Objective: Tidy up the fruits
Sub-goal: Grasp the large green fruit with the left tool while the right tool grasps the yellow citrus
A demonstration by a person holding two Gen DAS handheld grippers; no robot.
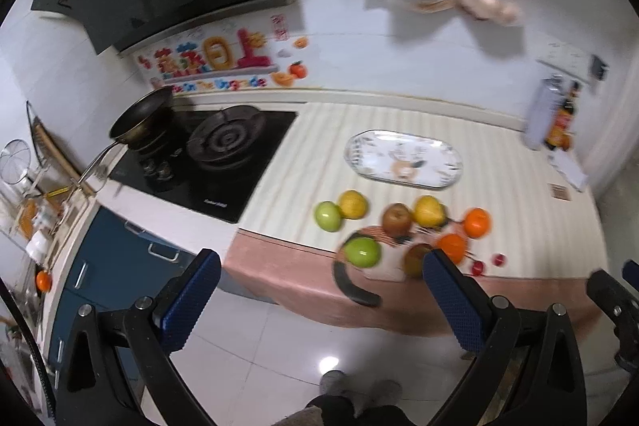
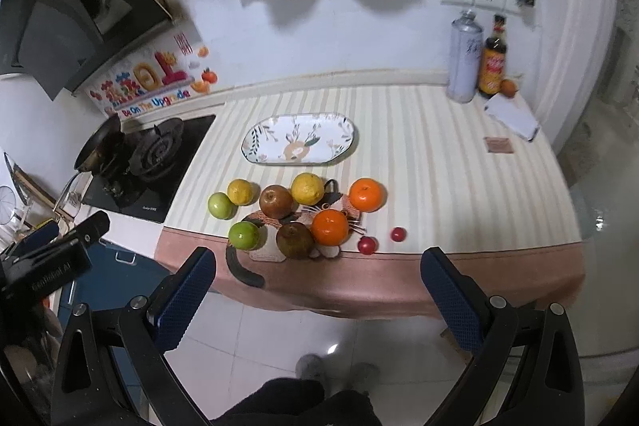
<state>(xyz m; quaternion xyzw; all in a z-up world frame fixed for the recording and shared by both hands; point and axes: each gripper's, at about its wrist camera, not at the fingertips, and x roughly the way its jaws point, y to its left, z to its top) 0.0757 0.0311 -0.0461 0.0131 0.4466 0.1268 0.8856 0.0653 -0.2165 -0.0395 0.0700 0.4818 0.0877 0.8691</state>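
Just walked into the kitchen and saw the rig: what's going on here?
A person holds both grippers open, back from the counter, holding nothing. The left gripper and right gripper face fruit lying loose near the counter's front edge: apples, oranges, lemons. The oval plate behind them is empty.

Both grippers hang in the air short of the counter's front edge (image 2: 359, 290), above the floor. The left gripper (image 1: 319, 302) has its jaws spread wide, holding nothing. The right gripper (image 2: 319, 294) likewise gapes wide and empty, beside the left.
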